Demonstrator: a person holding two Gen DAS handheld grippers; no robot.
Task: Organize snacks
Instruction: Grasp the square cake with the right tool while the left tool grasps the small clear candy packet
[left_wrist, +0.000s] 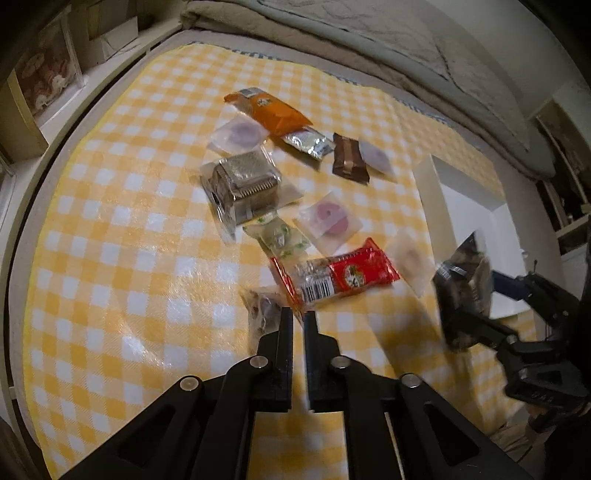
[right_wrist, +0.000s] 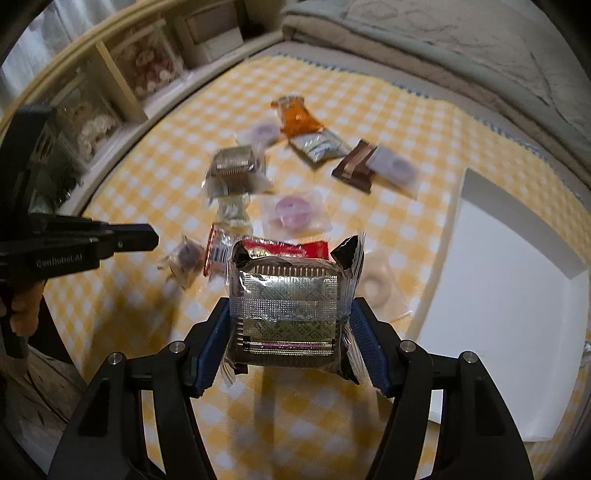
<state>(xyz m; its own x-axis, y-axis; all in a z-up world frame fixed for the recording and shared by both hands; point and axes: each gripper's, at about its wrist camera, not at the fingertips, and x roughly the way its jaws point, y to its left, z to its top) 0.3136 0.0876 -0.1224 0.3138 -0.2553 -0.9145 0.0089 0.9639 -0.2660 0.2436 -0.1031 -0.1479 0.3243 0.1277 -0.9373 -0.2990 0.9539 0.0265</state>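
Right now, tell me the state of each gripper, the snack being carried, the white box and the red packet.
Right gripper: shut on foil biscuit pack, held above the cloth.
Left gripper: nearly closed, holding nothing.
White box: open, nothing visible inside.
Red packet: lying flat, sealed.

Scattered snacks (left_wrist: 334, 277) on checked cloth (left_wrist: 122, 236)

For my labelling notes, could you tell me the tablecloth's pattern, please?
Yellow-and-white checks on the tablecloth, clearest in the left wrist view.

left tongs (left_wrist: 298, 318): black, silver pivot pins | right tongs (right_wrist: 291, 321): black, blue textured pads, silver pins
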